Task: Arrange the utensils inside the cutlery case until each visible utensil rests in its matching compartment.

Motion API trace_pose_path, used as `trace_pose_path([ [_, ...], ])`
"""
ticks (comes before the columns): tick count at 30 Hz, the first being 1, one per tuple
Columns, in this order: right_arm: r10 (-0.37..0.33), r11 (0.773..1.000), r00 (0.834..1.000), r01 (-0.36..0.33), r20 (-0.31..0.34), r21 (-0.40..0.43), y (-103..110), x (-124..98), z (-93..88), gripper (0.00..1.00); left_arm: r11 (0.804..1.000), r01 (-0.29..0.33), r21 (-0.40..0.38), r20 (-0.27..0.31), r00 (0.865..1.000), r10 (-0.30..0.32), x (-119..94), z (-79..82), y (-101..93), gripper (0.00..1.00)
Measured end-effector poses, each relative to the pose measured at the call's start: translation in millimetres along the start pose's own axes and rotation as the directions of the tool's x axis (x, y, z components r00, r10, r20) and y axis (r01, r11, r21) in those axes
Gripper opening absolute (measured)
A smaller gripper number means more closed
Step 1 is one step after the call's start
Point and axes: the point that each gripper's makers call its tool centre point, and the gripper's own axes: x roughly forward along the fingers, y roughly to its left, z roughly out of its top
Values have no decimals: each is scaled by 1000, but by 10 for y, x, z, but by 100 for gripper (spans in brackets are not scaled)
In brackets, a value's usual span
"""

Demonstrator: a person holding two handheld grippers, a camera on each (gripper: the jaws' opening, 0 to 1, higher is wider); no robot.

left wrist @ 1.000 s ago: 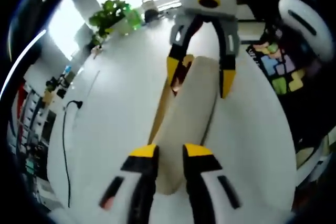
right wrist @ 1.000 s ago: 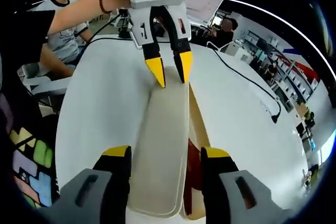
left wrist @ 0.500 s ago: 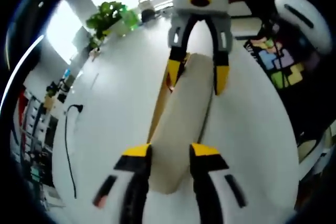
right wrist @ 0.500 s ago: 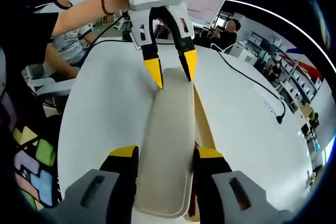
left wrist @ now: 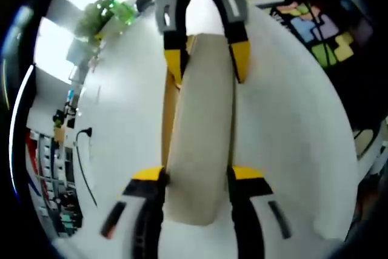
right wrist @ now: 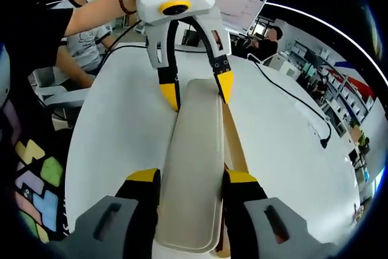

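Lying on the white table (right wrist: 115, 131), the beige lid (right wrist: 194, 168) of the cutlery case (left wrist: 165, 113) is held at both ends. The left gripper (left wrist: 197, 177) has its jaws closed against one end of the lid. The right gripper (right wrist: 193, 180) clamps the opposite end, with the wooden case edge beside it.

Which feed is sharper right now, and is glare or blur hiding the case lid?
Left gripper view: motion-blurred and soft, window glare blown out at top left; the long beige case lid is still readable. Right gripper view: crisp and evenly lit, the lid clear between the right gripper jaws, fisheye bending the white table edges.
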Motion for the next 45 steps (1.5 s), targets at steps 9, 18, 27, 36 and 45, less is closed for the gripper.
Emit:
trace_pose_path([
  [9, 9, 1000, 1000, -9, 24, 18, -18, 1, 2, 41, 1000, 13, 27, -13, 1000, -13, 30, -15, -14, 42],
  [18, 6, 1000, 999, -7, 53, 21, -27, -20, -4, 40, 1000, 14, 25, 6, 1000, -14, 45, -2, 3, 41],
  [27, 17, 1000, 997, -19, 75, 25, -29, -124, 34, 40, 1000, 28, 10, 11, 1000, -28, 31, 63, 9, 41],
  [36, 33, 998, 996, -29, 81, -55, -271, -238, 24, 40, 1000, -1, -9, 19, 1000, 1, -46, 191, 197, 41],
  [45, 134, 991, 990, -132, 49, -36, -330, -164, -65, 40, 998, 51, -43, 10, 999, -51, 45, 177, 161, 40],
])
